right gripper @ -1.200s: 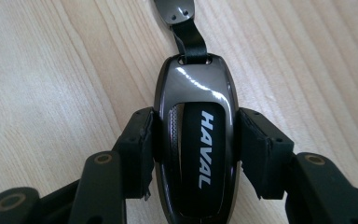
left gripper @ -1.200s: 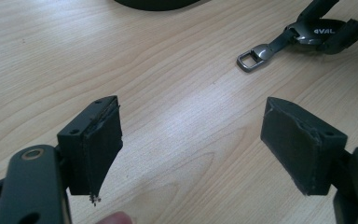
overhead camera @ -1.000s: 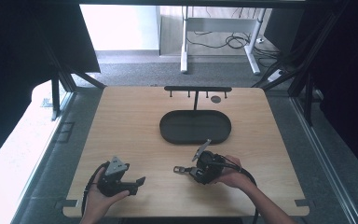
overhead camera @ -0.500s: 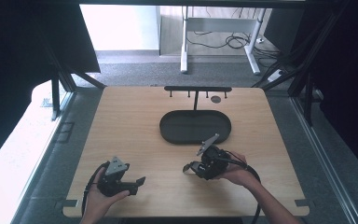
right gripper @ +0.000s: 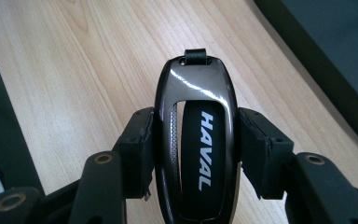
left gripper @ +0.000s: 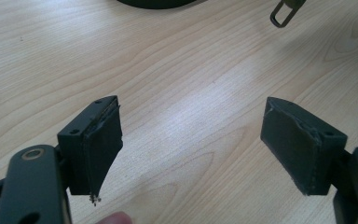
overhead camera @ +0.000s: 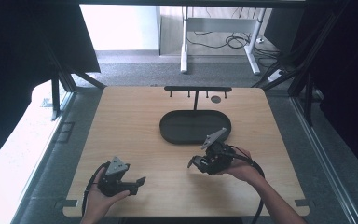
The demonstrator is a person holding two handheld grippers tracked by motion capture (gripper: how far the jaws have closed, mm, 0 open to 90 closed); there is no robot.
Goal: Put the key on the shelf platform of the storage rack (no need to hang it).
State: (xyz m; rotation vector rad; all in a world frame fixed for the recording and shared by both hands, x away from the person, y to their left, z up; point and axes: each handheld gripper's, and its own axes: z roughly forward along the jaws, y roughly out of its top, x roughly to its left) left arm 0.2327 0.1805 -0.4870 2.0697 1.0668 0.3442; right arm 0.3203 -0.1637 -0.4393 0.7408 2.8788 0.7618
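A glossy black key fob [right gripper: 196, 140] marked HAVAL, with a small strap loop at its far end, sits between the pads of my right gripper [right gripper: 196, 135]. That gripper is shut on the fob's two sides. In the high view my right gripper [overhead camera: 195, 163] hangs above the table just in front of the black oval tray [overhead camera: 168, 133], tips pointing left. My left gripper [overhead camera: 138, 183] rests at the front left of the table. In its own view my left gripper [left gripper: 191, 144] is open, with bare wood between the pads.
A black rack with small hooks [overhead camera: 197, 88] stands behind the tray, and a small dark disc [overhead camera: 216, 99] lies beside its post. The tray's edge [right gripper: 335, 56] lies close on the right in the right gripper view. The table's front edge is near both hands.
My right gripper has lifted with the key fob and shifted a little right, closer to the tray. The left gripper has stayed where it was.
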